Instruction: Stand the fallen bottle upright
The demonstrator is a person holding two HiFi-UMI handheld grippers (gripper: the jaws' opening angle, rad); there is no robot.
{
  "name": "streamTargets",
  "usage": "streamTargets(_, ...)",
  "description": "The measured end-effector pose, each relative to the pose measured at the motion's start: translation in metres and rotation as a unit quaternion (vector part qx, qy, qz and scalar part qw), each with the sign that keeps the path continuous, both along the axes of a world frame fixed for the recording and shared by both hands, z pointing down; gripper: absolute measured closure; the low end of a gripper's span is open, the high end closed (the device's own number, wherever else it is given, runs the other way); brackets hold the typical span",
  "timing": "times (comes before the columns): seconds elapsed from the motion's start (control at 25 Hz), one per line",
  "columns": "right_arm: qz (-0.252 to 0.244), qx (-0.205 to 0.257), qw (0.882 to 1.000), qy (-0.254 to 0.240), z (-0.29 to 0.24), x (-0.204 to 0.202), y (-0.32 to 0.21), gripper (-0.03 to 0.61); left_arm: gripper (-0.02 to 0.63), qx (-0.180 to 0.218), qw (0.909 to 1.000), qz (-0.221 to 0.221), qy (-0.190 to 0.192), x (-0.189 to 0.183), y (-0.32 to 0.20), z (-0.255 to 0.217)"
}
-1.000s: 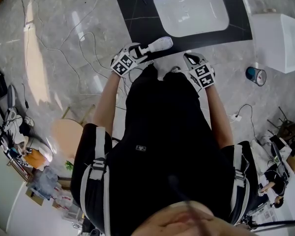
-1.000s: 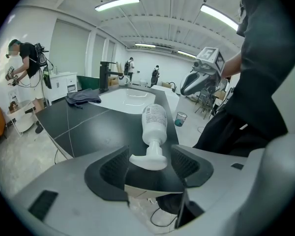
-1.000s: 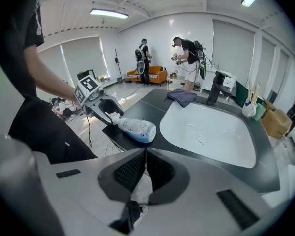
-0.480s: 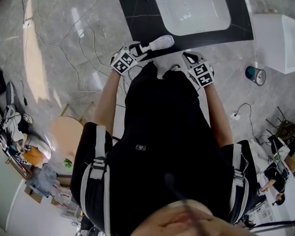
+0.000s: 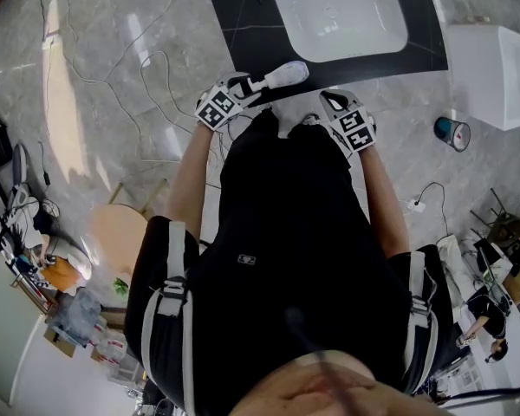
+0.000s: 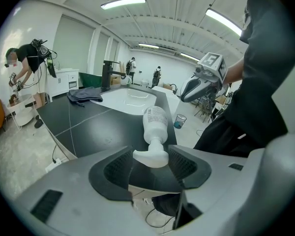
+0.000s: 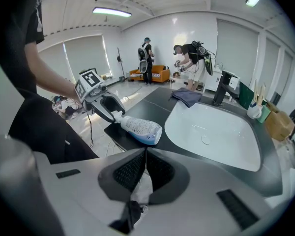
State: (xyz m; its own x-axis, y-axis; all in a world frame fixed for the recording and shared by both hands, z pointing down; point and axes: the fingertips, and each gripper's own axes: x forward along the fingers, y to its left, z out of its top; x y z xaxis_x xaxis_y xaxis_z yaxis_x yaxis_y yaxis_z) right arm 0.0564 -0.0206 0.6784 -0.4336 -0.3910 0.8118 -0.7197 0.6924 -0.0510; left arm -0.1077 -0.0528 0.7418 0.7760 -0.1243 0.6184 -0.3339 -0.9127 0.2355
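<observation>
A white pump bottle [image 5: 282,75] lies on its side near the front edge of the black counter [image 5: 243,24], with its base toward the sink. In the left gripper view the bottle [image 6: 155,124] points its pump head at me. My left gripper [image 6: 151,163] has that pump head between its jaws, which are closing, with the pads close on either side. The right gripper view shows the bottle [image 7: 137,128] with the left gripper [image 7: 110,113] at its neck. My right gripper [image 7: 145,163] hovers shut and empty, short of the counter edge and to the bottle's right.
A white sink basin [image 5: 342,16] is set in the counter behind the bottle, with a black faucet [image 6: 108,73] and a grey cloth [image 7: 187,96] beyond. A blue cup [image 5: 451,133] and cables lie on the floor. A white cabinet [image 5: 490,72] stands at right. People work in the background.
</observation>
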Motion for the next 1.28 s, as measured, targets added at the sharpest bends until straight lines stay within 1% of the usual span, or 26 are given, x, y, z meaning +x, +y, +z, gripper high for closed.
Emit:
streamTargets(0.12, 0.000, 0.003, 1.000, -0.002, -0.001, -0.001, 0.000, 0.515, 0.385, 0.007, 0.9999, -0.001, 0.009, 0.001, -0.001, -0.009)
streamTargets(0.28, 0.000, 0.006, 1.000, -0.005, -0.002, -0.002, 0.000, 0.515, 0.388, 0.005, 0.9999, -0.001, 0.012, -0.001, 0.001, -0.017)
streamTargets(0.4, 0.001, 0.007, 1.000, -0.007, -0.002, -0.002, -0.001, 0.515, 0.388, 0.019, 0.9996, 0.001, 0.020, 0.000, -0.003, -0.026)
streamTargets(0.56, -0.001, 0.011, 1.000, -0.010, -0.003, -0.005, -0.004, 0.515, 0.390, 0.022, 0.9994, 0.003, 0.026, 0.000, -0.005, -0.039)
streamTargets(0.68, 0.000, 0.014, 1.000, -0.013, -0.004, -0.006, -0.005, 0.515, 0.391, 0.027, 0.9988, -0.001, 0.041, 0.001, -0.006, -0.049)
streamTargets(0.88, 0.003, 0.019, 1.000, -0.017, -0.007, -0.004, -0.008, 0.515, 0.391, 0.021, 0.9990, -0.002, 0.041, 0.002, -0.004, -0.057)
streamTargets(1.04, 0.009, 0.023, 0.999, -0.020, -0.011, -0.003, -0.011, 0.515, 0.393, 0.016, 0.9986, -0.009, 0.049, 0.002, -0.004, -0.063)
streamTargets(1.28, 0.013, 0.030, 0.999, -0.030, -0.017, -0.005, -0.014, 0.515, 0.393, 0.025, 0.9982, -0.009, 0.053, 0.004, -0.004, -0.078)
